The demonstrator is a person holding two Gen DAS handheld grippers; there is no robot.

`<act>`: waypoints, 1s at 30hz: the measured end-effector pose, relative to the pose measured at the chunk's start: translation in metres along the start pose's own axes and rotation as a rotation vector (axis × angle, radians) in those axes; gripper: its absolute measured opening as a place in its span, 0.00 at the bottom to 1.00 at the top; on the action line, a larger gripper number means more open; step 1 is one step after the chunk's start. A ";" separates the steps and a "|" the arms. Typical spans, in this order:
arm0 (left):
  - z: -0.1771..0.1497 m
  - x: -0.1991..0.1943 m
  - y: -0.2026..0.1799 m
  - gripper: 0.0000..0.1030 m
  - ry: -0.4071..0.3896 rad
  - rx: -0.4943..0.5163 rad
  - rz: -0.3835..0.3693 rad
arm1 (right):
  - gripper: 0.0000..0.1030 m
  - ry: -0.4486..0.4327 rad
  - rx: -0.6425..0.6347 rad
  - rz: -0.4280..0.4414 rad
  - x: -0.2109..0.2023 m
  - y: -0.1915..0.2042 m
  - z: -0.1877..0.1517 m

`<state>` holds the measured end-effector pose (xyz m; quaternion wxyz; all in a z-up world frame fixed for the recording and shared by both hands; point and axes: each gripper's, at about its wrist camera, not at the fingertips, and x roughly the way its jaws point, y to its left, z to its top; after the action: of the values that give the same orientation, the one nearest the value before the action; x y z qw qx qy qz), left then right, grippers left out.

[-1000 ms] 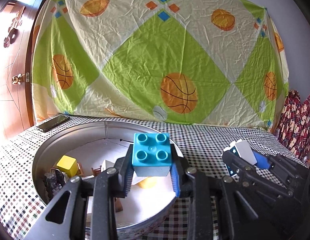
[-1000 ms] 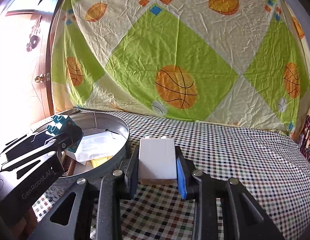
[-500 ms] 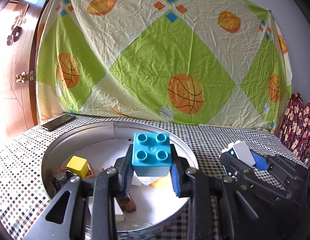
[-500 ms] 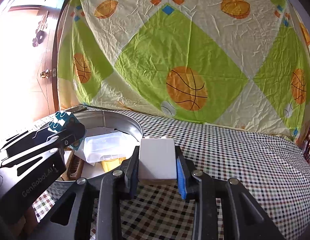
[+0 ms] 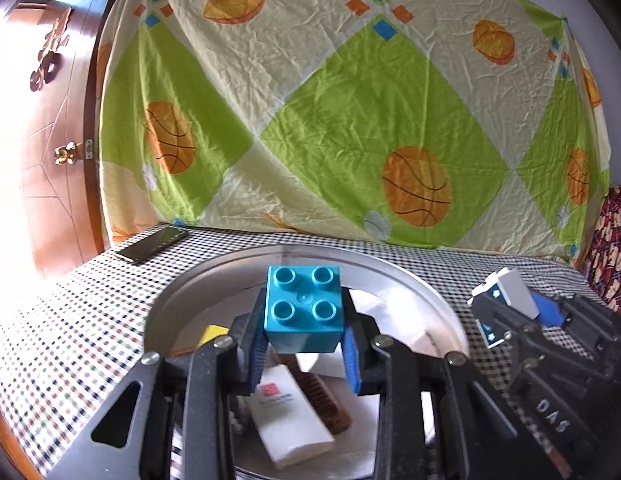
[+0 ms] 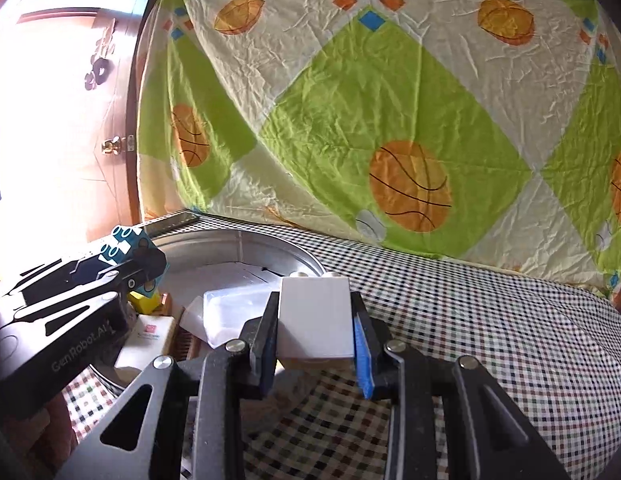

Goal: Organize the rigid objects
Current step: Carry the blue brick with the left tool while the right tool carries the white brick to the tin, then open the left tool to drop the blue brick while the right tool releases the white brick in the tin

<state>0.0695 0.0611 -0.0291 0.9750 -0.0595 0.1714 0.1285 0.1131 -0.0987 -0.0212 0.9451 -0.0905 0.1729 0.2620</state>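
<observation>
backdrop sheet (image 5: 350, 120): green/cream with basketball print, hangs behind the table, fills the far side.
table (image 6: 490, 320): checkered cloth on top; phone (image 5: 150, 245) lies at far left.
round metal tray (image 5: 390, 268): left half of the table; holds a white carton (image 5: 288, 420), brown comb (image 5: 322, 400), yellow block (image 5: 212, 334), clear plastic box (image 6: 234, 312).
left gripper (image 5: 302, 354): aimed slightly down, held over the near part of the tray; fingers pinching the teal brick (image 5: 303, 314) by its sides, studs up, brick clear of the tray contents.
right gripper (image 6: 316, 356): to the right of the left one, aimed slightly down, above the cloth at the tray's right rim; fingers pinching the white brick (image 6: 315, 318), studs facing far.
change vs a second ago: both grippers moved left and further over the tray; tray now sits more central under the left one, carton and comb newly visible below the teal brick; right one now overlaps the tray rim. Both grips unchanged.
</observation>
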 end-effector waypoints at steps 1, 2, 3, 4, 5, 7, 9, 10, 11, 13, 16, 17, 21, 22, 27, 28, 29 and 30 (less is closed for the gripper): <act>0.001 0.002 0.004 0.29 0.007 0.001 0.007 | 0.33 0.001 -0.002 0.011 0.002 0.002 0.003; 0.003 0.003 0.008 0.29 0.013 -0.001 0.015 | 0.33 0.001 -0.004 0.019 0.004 0.005 0.006; 0.005 0.005 0.011 0.29 0.018 -0.001 0.025 | 0.33 0.002 -0.010 0.029 0.007 0.008 0.010; 0.006 0.007 0.014 0.29 0.023 0.001 0.029 | 0.33 0.006 -0.015 0.035 0.009 0.010 0.013; 0.006 0.009 0.016 0.29 0.032 0.006 0.031 | 0.33 0.012 -0.019 0.044 0.013 0.013 0.015; 0.007 0.015 0.019 0.29 0.053 0.006 0.029 | 0.33 0.026 -0.019 0.062 0.020 0.016 0.019; 0.007 0.020 0.021 0.29 0.076 0.016 0.027 | 0.33 0.052 -0.018 0.085 0.029 0.020 0.021; 0.007 0.023 0.021 0.29 0.088 0.022 0.027 | 0.33 0.064 -0.016 0.092 0.032 0.022 0.022; 0.007 0.026 0.022 0.29 0.098 0.027 0.030 | 0.33 0.077 -0.014 0.100 0.037 0.023 0.022; 0.007 0.032 0.021 0.29 0.117 0.045 0.039 | 0.33 0.098 -0.015 0.111 0.044 0.027 0.022; 0.006 0.040 0.024 0.29 0.138 0.059 0.055 | 0.33 0.130 -0.020 0.139 0.054 0.035 0.021; 0.005 0.041 0.025 0.29 0.144 0.062 0.060 | 0.33 0.136 -0.027 0.143 0.056 0.038 0.021; 0.001 0.047 0.030 0.30 0.160 0.066 0.071 | 0.33 0.140 -0.054 0.152 0.061 0.048 0.021; 0.001 0.049 0.031 0.31 0.163 0.066 0.076 | 0.33 0.140 -0.051 0.160 0.062 0.049 0.020; 0.001 0.049 0.031 0.46 0.163 0.074 0.083 | 0.34 0.144 -0.036 0.174 0.062 0.047 0.018; 0.002 0.047 0.031 0.53 0.152 0.072 0.092 | 0.35 0.147 -0.032 0.181 0.062 0.047 0.018; 0.003 0.045 0.032 0.57 0.141 0.072 0.120 | 0.35 0.147 -0.027 0.188 0.062 0.046 0.018; 0.003 0.044 0.034 0.63 0.137 0.066 0.130 | 0.37 0.140 -0.022 0.189 0.062 0.044 0.019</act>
<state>0.1014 0.1046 -0.0439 0.9520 -0.0248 0.2455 0.1812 0.1449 -0.0272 -0.0303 0.9008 -0.1025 0.2433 0.3447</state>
